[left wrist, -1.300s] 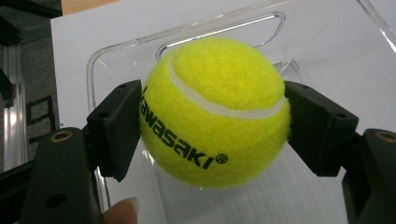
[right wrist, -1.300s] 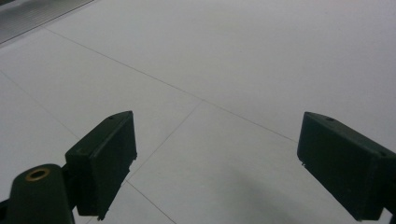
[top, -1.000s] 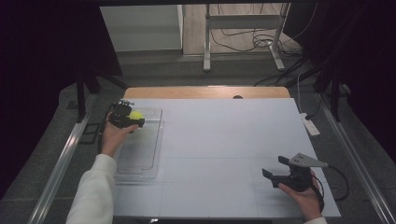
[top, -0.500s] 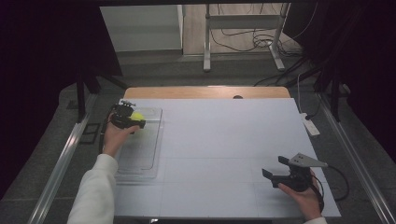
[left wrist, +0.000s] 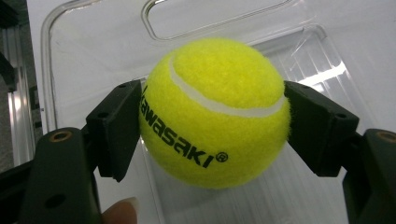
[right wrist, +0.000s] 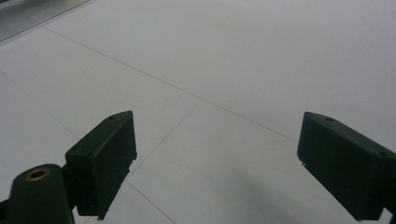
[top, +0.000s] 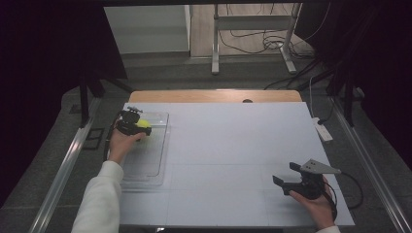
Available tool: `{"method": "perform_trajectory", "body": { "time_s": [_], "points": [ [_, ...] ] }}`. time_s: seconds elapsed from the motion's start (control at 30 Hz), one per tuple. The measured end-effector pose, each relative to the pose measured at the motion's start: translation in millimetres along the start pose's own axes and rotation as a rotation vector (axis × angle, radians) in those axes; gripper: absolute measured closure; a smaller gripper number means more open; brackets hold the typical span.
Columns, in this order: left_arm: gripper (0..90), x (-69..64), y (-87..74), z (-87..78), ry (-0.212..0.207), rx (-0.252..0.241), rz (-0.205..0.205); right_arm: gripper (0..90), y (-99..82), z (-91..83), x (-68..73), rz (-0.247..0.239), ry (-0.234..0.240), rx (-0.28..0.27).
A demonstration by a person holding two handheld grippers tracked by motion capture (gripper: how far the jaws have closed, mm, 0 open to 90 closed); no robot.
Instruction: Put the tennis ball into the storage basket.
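A yellow tennis ball point(left wrist: 215, 112) with black lettering sits between both black pads of my left gripper point(left wrist: 212, 126), which is shut on it. The ball point(top: 143, 128) hangs over the far end of a clear plastic tray point(top: 145, 167) at the table's left side. The tray's ribbed floor point(left wrist: 289, 196) shows under the ball. My right gripper point(top: 283, 180) stays low over the white table near the front right corner, held in a hand. Its jaws stand wide open with only bare table between them point(right wrist: 215, 163).
The white table top point(top: 233, 145) has thin seam lines and a wooden strip along its far edge. A white power strip point(top: 323, 129) lies at the right edge. Metal rails run along both sides, and cables and a frame stand on the floor beyond.
My left gripper with the ball has shifted only slightly over the tray's far end. The right gripper has kept still.
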State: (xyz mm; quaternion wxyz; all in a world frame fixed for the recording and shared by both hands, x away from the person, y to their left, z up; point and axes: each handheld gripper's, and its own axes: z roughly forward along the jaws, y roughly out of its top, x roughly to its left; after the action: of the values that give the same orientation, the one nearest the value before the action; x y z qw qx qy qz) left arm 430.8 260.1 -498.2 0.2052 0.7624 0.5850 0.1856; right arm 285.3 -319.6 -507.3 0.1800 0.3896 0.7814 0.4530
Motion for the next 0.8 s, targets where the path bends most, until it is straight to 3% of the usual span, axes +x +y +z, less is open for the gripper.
{"method": "perform_trajectory", "body": {
  "time_s": [0.43, 0.8],
  "points": [
    [24.3, -2.1, -0.1, 3.4, 0.017, 0.016, 0.009, 11.9, -0.2, 0.2, -0.2, 0.002, 0.001, -0.002],
    [16.7, -1.9, 0.6, -2.0, 0.001, -0.025, 0.002, 11.9, -0.2, 0.2, 0.1, 0.002, 0.001, -0.001]
  ]
}}
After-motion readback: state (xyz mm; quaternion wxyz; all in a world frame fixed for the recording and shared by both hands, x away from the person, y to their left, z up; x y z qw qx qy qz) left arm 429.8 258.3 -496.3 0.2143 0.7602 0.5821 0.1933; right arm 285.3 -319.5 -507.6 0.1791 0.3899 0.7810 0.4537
